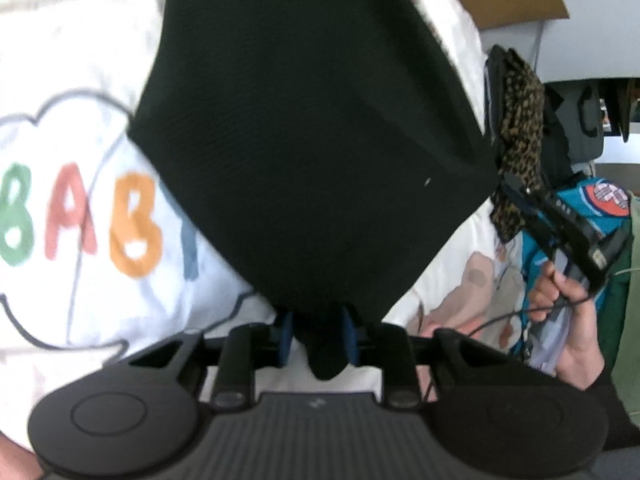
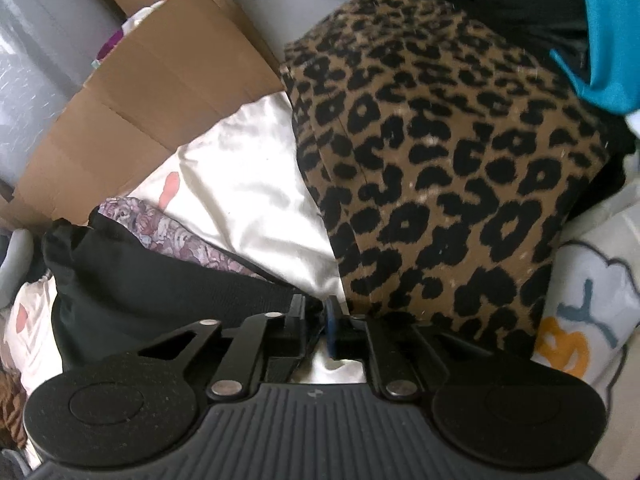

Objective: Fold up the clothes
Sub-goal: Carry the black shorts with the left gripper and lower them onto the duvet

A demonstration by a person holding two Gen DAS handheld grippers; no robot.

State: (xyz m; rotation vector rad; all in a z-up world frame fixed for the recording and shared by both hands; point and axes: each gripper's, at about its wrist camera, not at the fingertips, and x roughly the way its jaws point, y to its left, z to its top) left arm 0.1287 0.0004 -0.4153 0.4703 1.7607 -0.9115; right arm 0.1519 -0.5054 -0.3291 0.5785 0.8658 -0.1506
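A black garment [image 1: 316, 128] fills the middle of the left wrist view, spread over a white sheet printed with coloured letters [image 1: 80, 220]. One bunched corner of it hangs between the blue pads [image 1: 286, 336] of my left gripper [image 1: 317, 338], whose jaws stand a little apart and hold it loosely. A leopard-print garment [image 2: 448, 168] lies folded in front of my right gripper [image 2: 316, 320]. Those jaws are narrowly parted, with white sheet [image 2: 248, 200] showing through the gap and the leopard edge beside the right finger. A hand [image 1: 568, 308] carries the right gripper [image 1: 510, 186] by the leopard garment [image 1: 520, 140].
A brown cardboard box [image 2: 152, 92] stands behind the sheet at the left. More black cloth [image 2: 132, 288] and a floral piece [image 2: 160, 224] lie at the lower left. Teal fabric [image 2: 608, 40] and a printed teal item [image 1: 592, 208] sit to the right.
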